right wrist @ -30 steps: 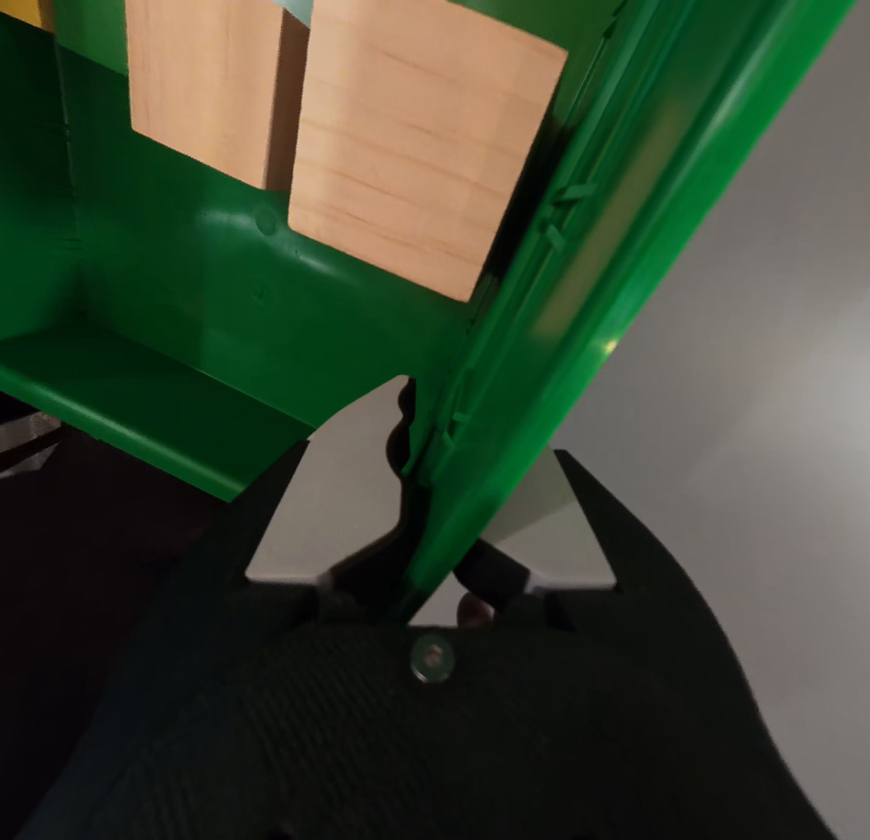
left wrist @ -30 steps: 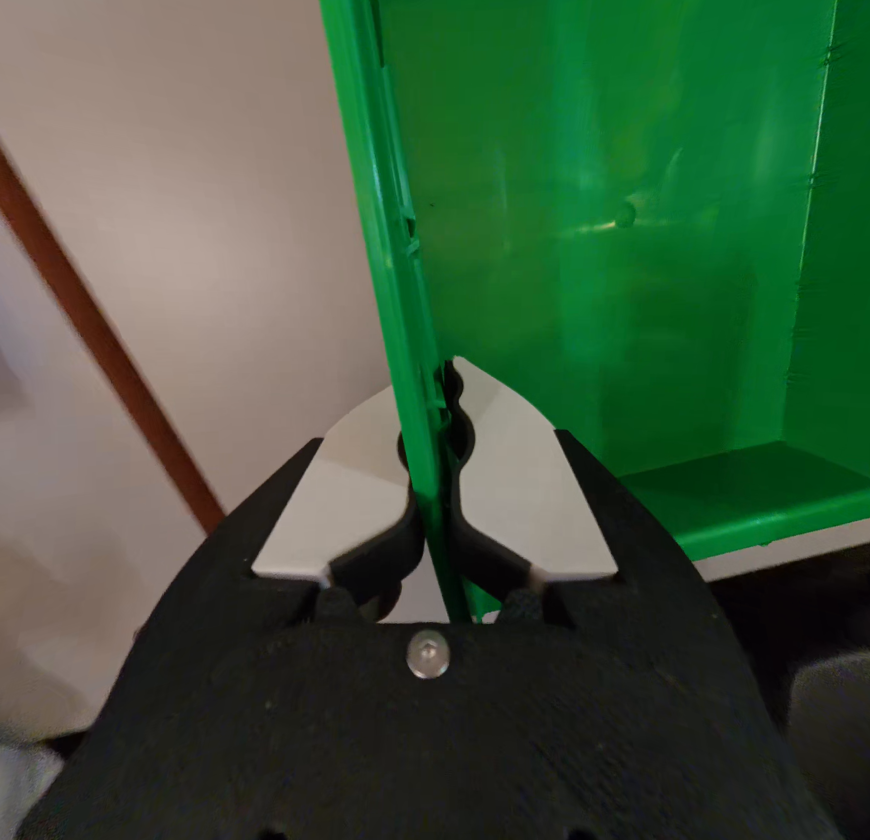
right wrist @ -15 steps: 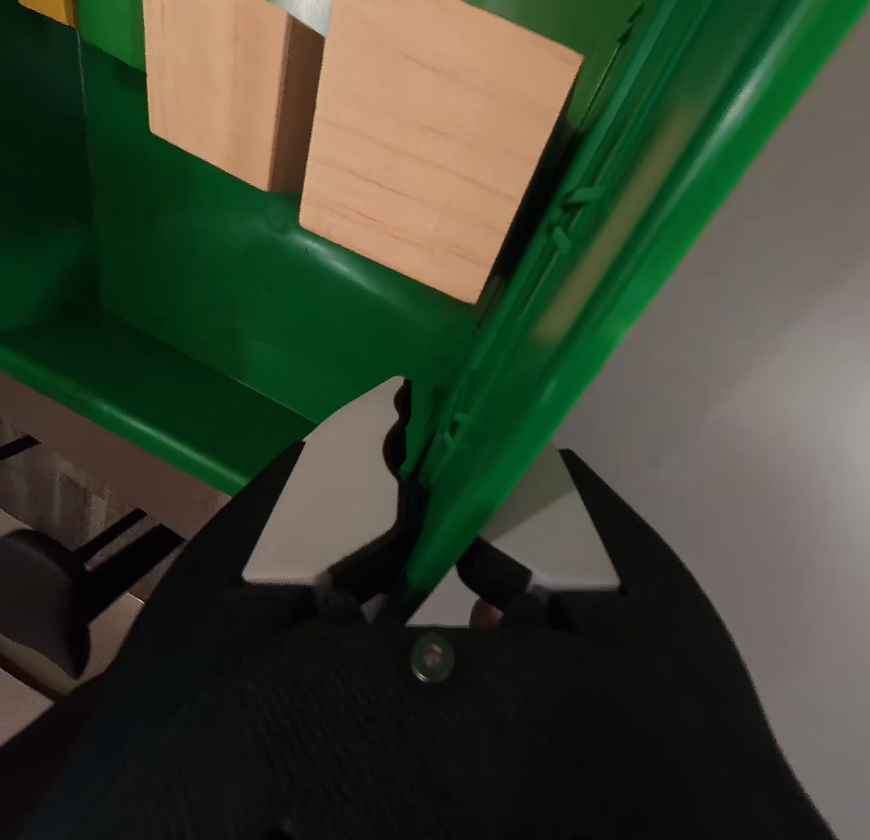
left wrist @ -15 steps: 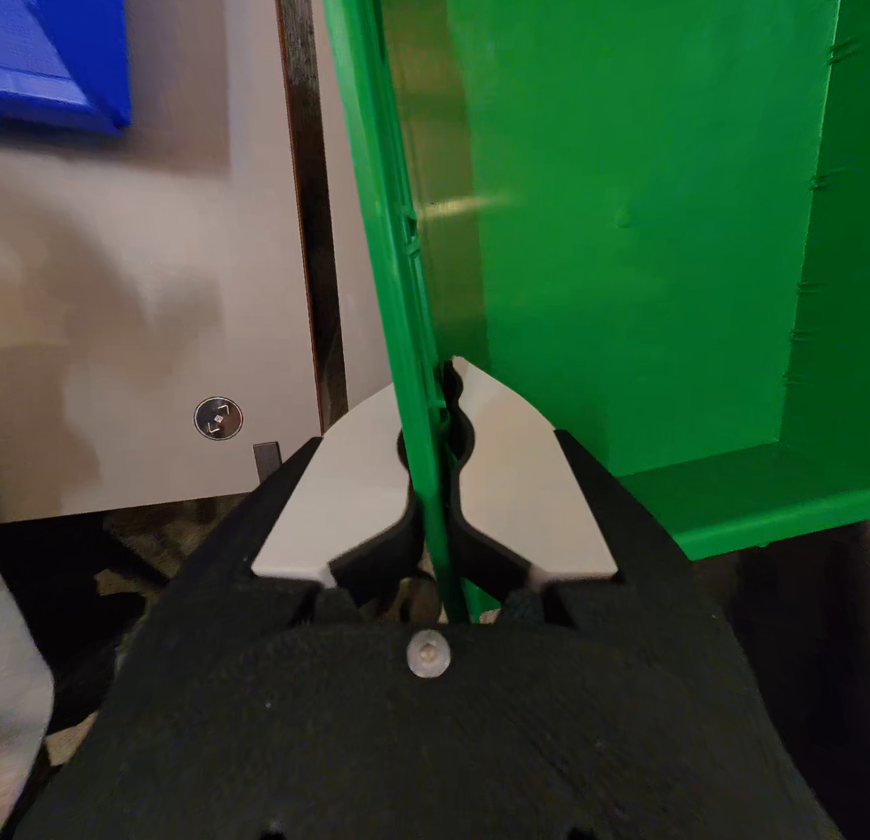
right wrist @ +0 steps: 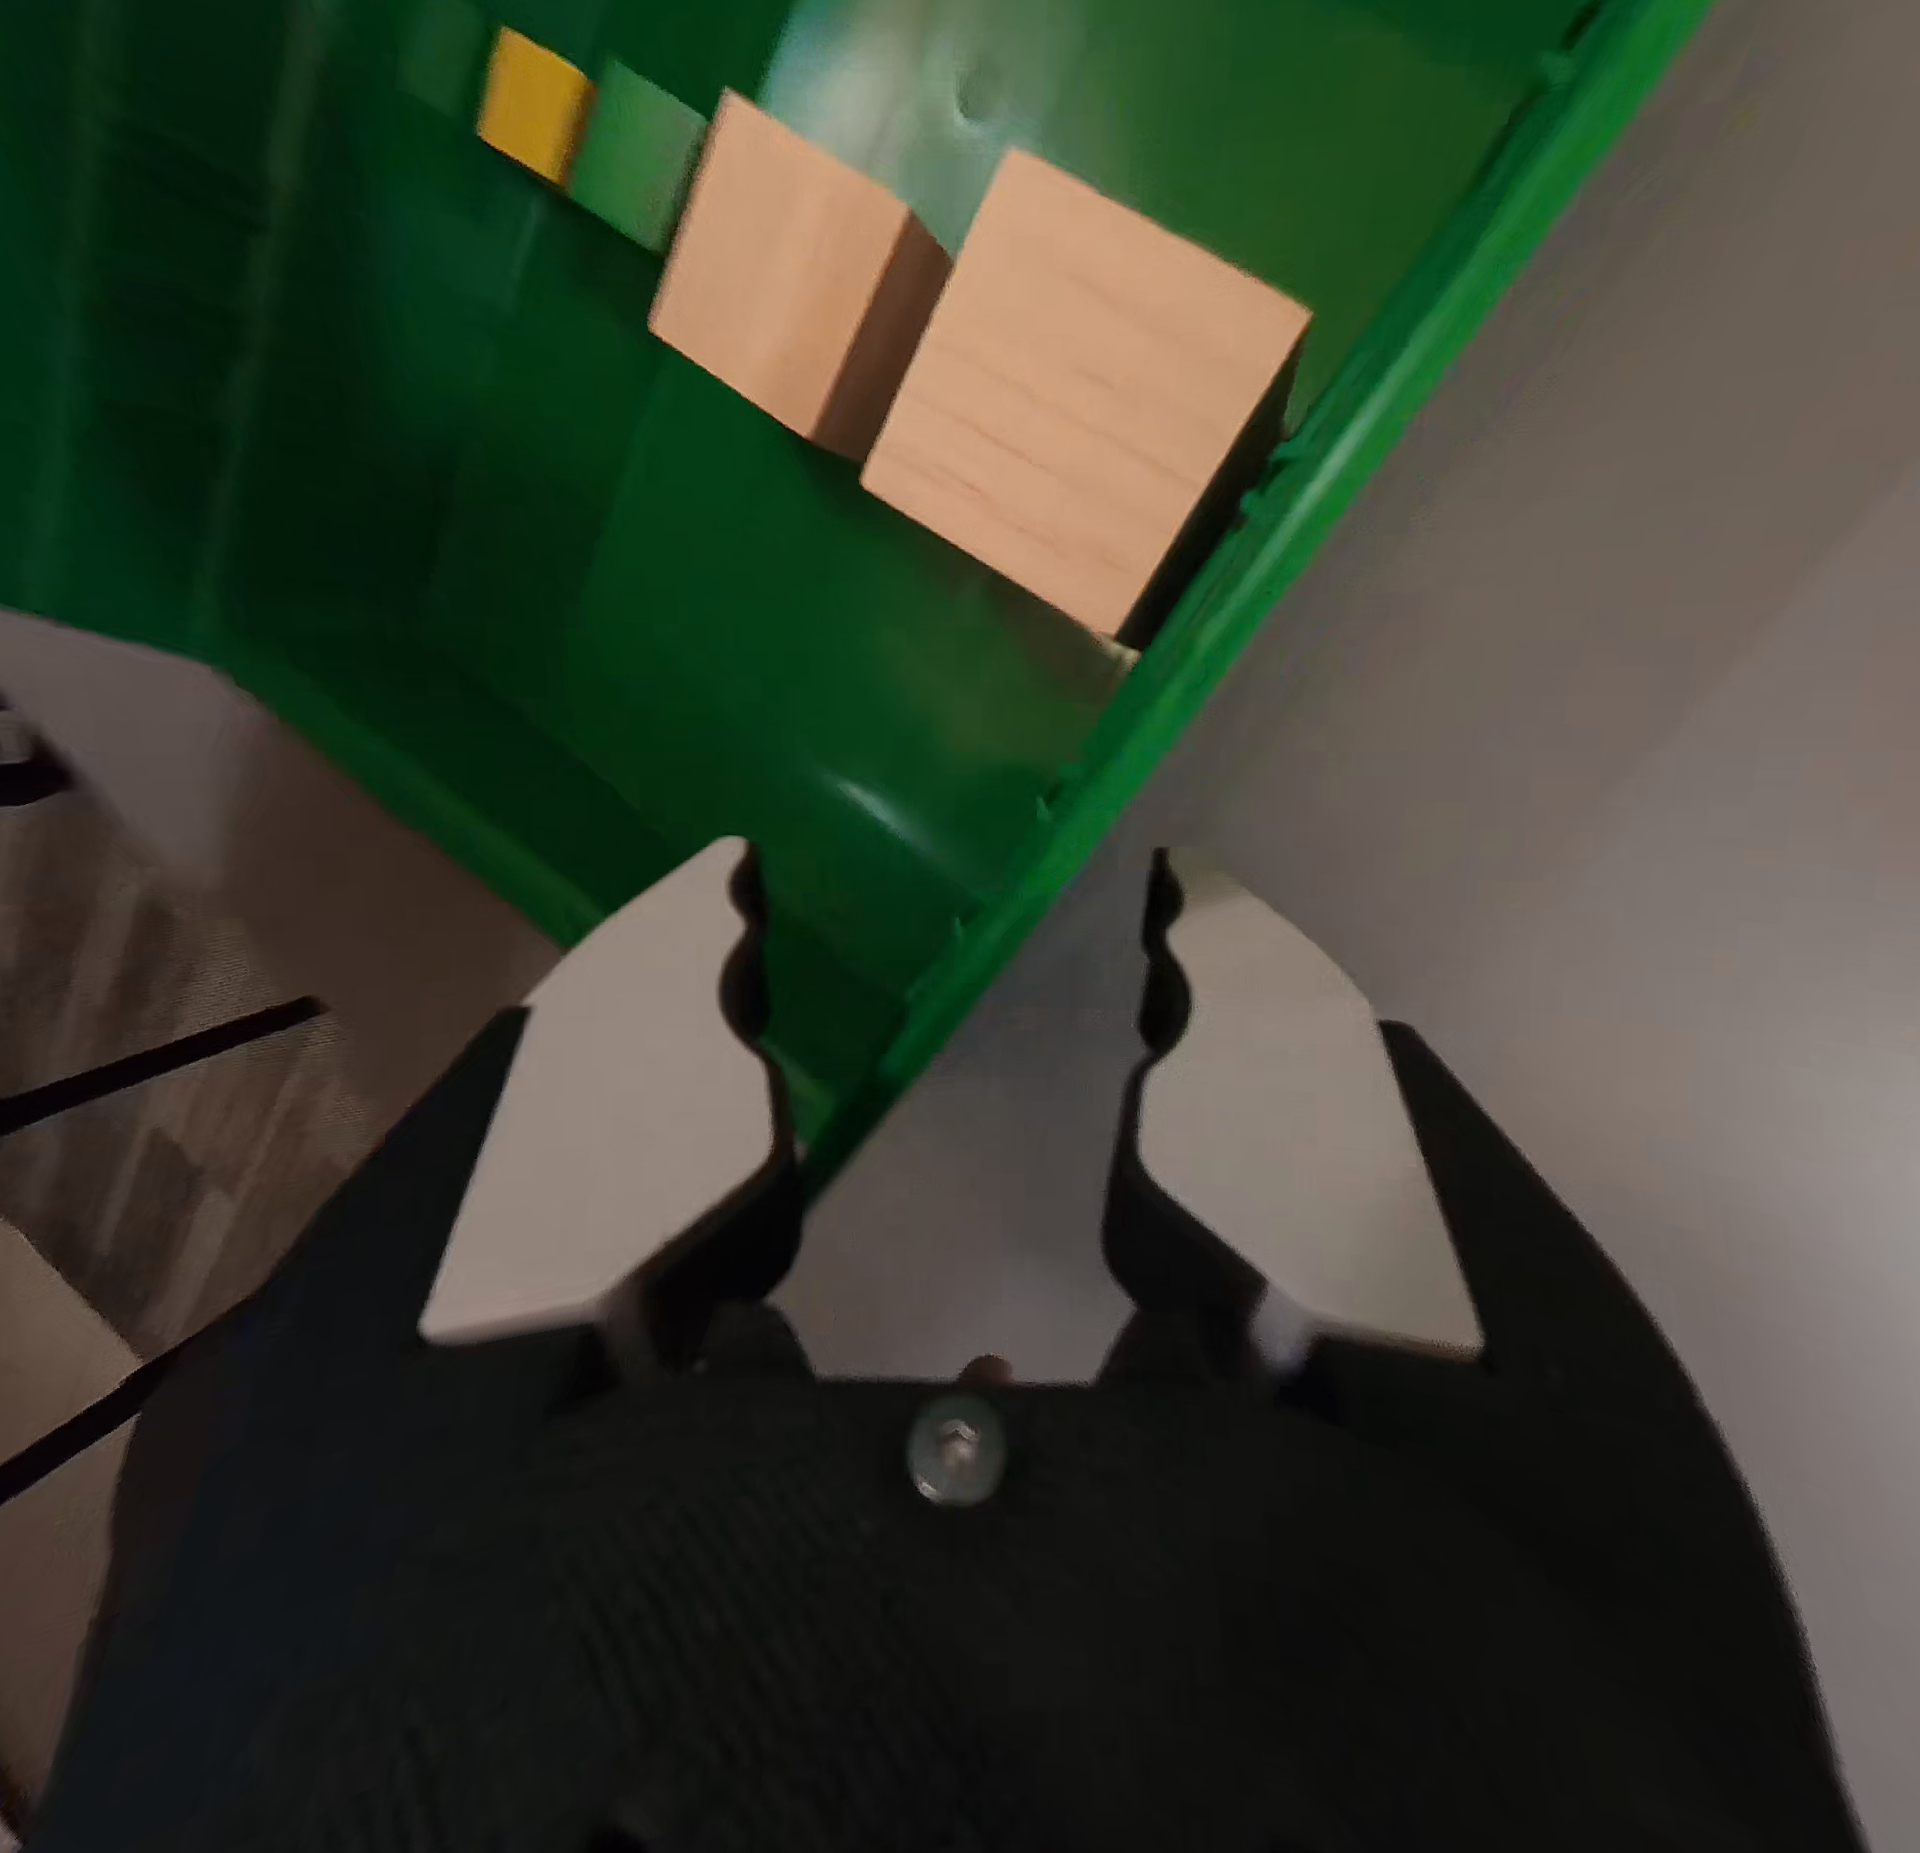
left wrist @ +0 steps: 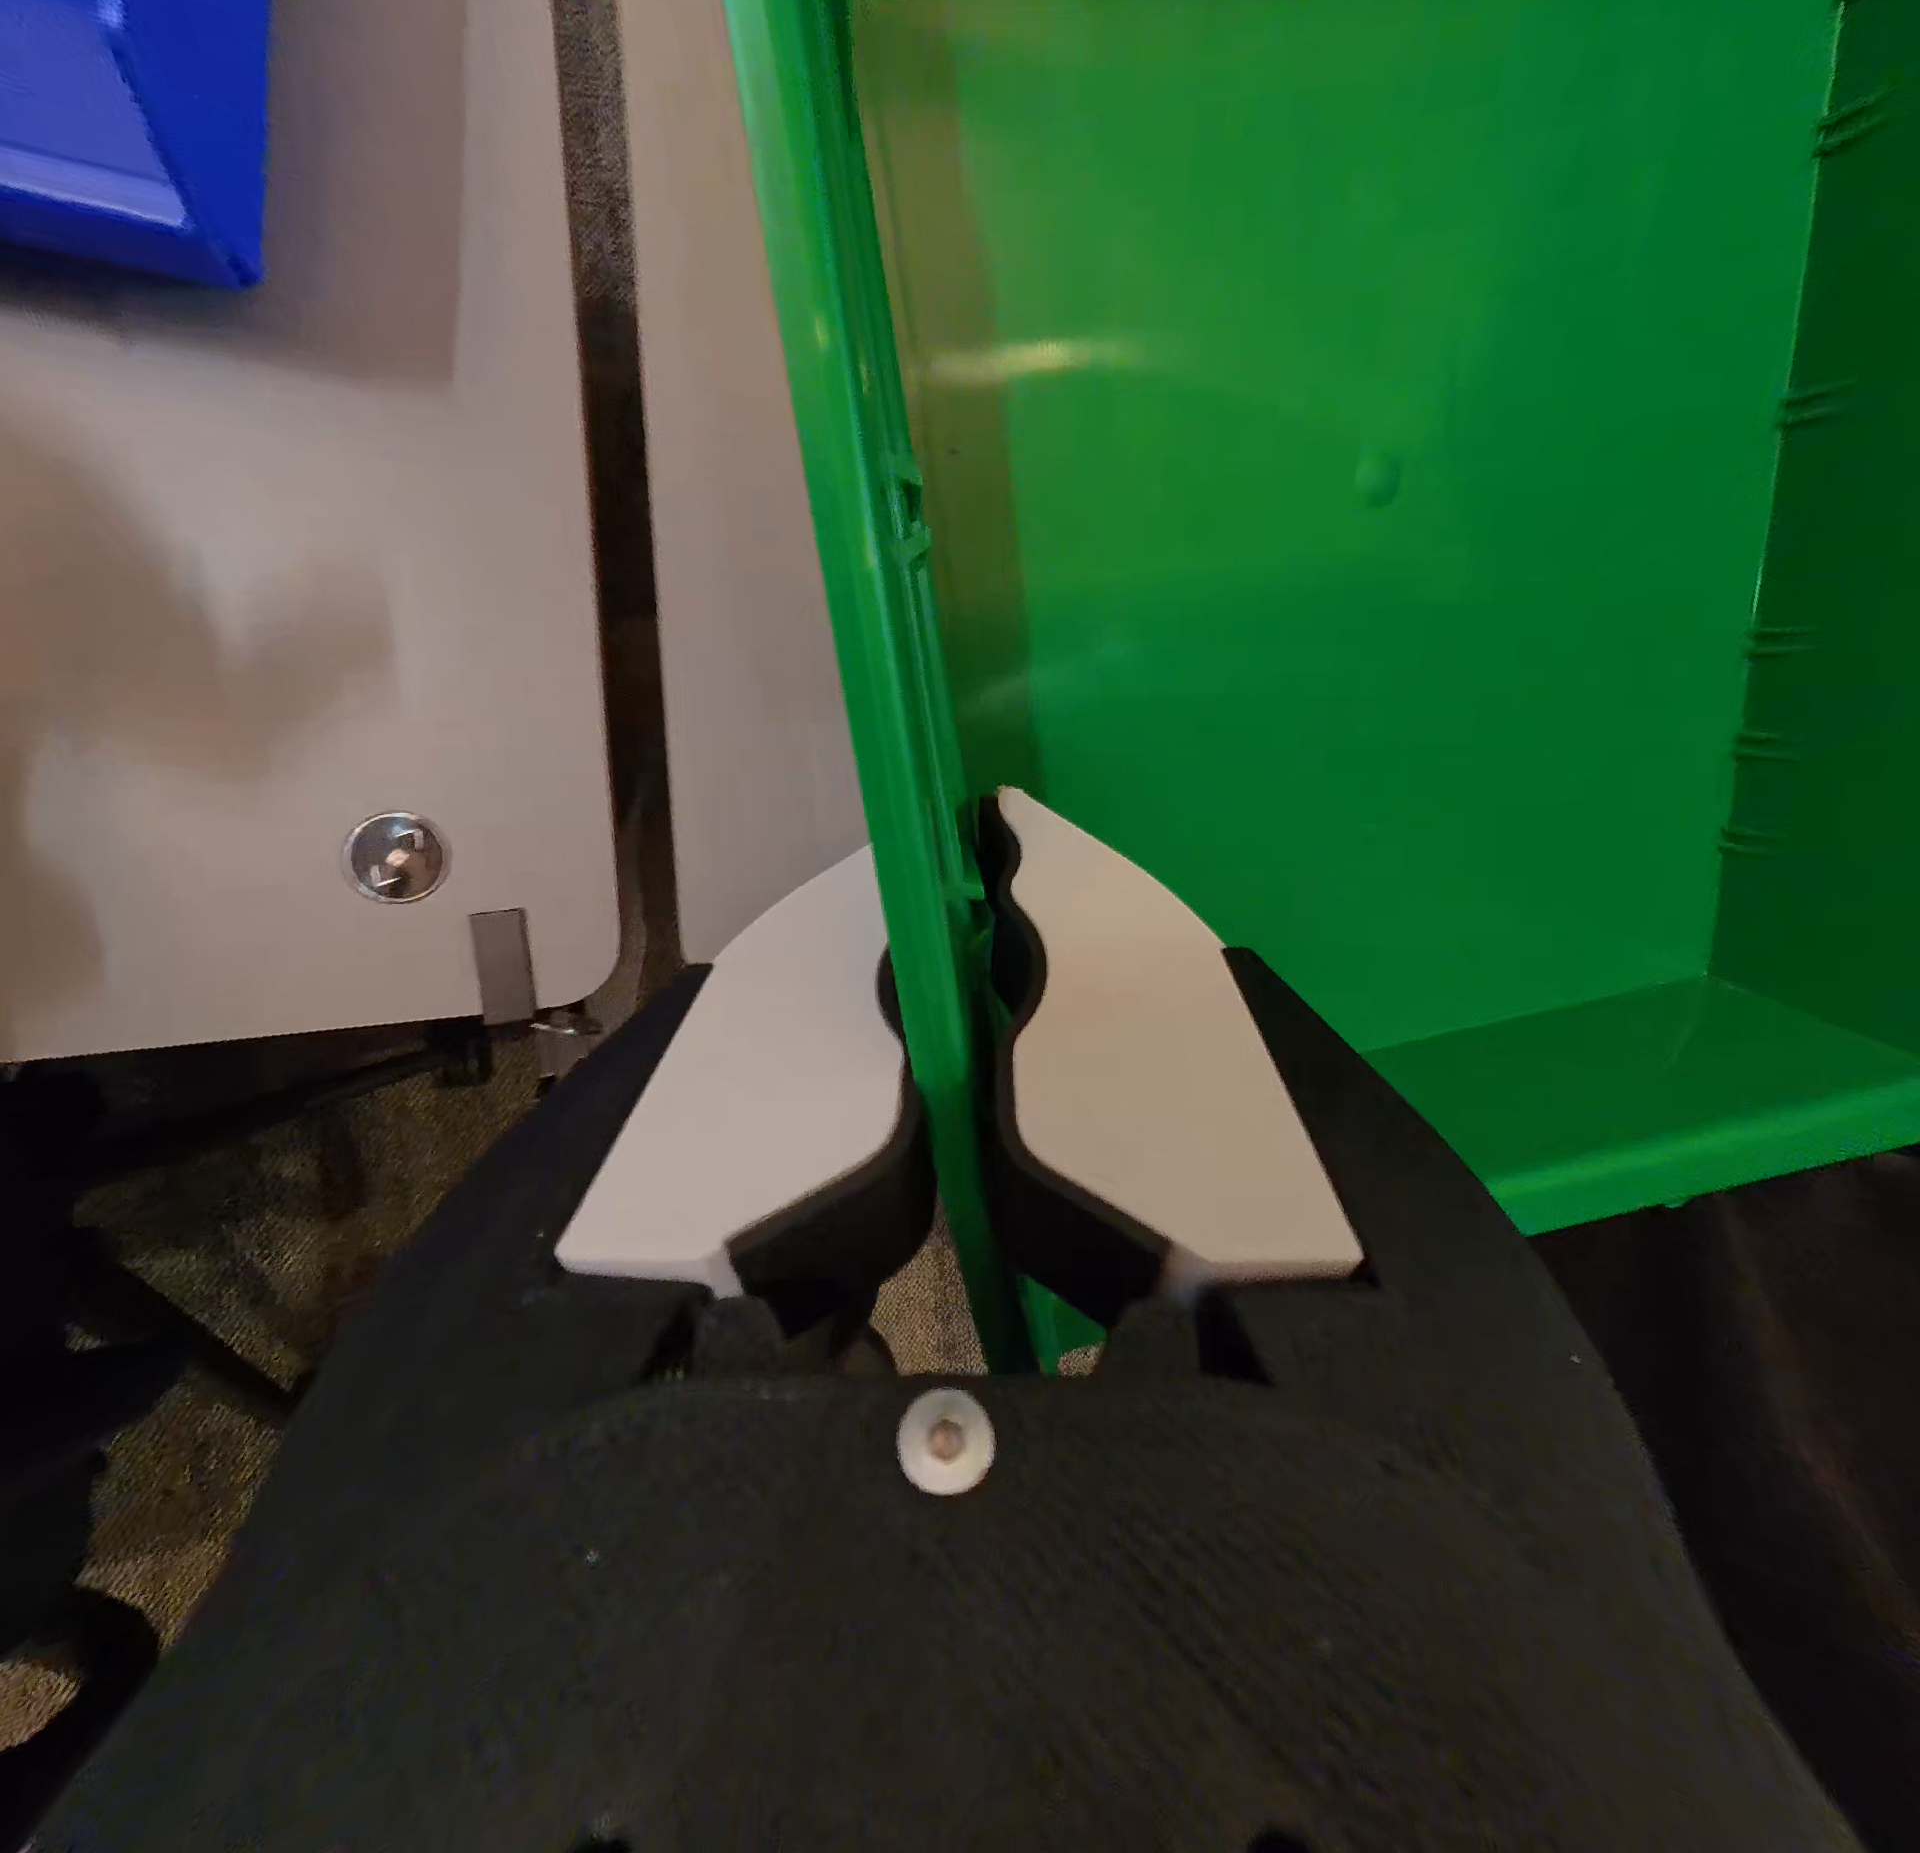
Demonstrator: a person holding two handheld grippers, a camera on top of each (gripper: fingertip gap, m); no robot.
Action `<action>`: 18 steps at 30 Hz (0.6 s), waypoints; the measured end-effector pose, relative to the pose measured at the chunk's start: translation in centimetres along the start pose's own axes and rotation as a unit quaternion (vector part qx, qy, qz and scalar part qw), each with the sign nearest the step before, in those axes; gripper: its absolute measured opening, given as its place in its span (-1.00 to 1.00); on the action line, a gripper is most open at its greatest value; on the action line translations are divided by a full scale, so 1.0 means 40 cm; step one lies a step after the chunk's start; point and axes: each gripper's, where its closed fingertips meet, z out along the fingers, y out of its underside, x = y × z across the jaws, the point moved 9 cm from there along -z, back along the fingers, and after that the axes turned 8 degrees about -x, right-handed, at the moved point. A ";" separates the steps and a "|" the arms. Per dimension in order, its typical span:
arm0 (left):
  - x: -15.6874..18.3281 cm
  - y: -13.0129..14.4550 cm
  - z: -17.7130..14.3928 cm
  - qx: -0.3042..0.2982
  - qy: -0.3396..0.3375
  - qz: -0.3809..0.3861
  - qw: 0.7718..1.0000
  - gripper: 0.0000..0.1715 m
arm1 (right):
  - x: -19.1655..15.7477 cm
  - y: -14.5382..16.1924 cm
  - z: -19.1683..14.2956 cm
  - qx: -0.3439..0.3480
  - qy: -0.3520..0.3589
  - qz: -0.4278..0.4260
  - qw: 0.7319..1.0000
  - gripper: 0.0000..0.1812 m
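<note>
My left gripper (left wrist: 961, 868) is shut on the left wall of a green plastic bin (left wrist: 1403, 556), one finger outside and one inside. In the right wrist view my right gripper (right wrist: 951, 868) is open, its fingers standing apart on either side of the bin's right wall (right wrist: 1299, 515), which runs diagonally between them. Inside the bin lie two plain wooden blocks (right wrist: 1070, 442), the other one (right wrist: 779, 265) beside it, and farther back a small green block (right wrist: 634, 162) and a yellow block (right wrist: 530, 104).
A blue bin (left wrist: 114, 99) sits at the upper left on a white tabletop (left wrist: 260, 660). A dark seam (left wrist: 613, 556) splits the tabletop, with a round metal fitting (left wrist: 395, 858) near its edge. Carpet and dark chair legs (left wrist: 187, 1284) lie below.
My right gripper has opened and let go of the bin's right wall. The blocks now sit farther off in that view. The left gripper keeps its grip while the table came into sight.
</note>
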 end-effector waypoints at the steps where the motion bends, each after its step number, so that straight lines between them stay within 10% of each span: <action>1: 0.021 -0.004 -0.002 0.002 0.006 0.005 1.000 -0.89 | 0.010 0.004 -0.031 0.012 -0.010 -0.003 1.000 -0.17; 10: 0.392 -0.169 0.062 -0.027 0.079 0.124 0.989 -0.89 | 0.195 0.299 -0.315 0.189 -0.066 -0.025 0.979 -0.14; 18: 0.904 -0.321 0.410 -0.136 0.134 0.209 0.959 -0.89 | 0.499 0.771 -0.320 0.336 -0.029 0.109 0.935 -0.29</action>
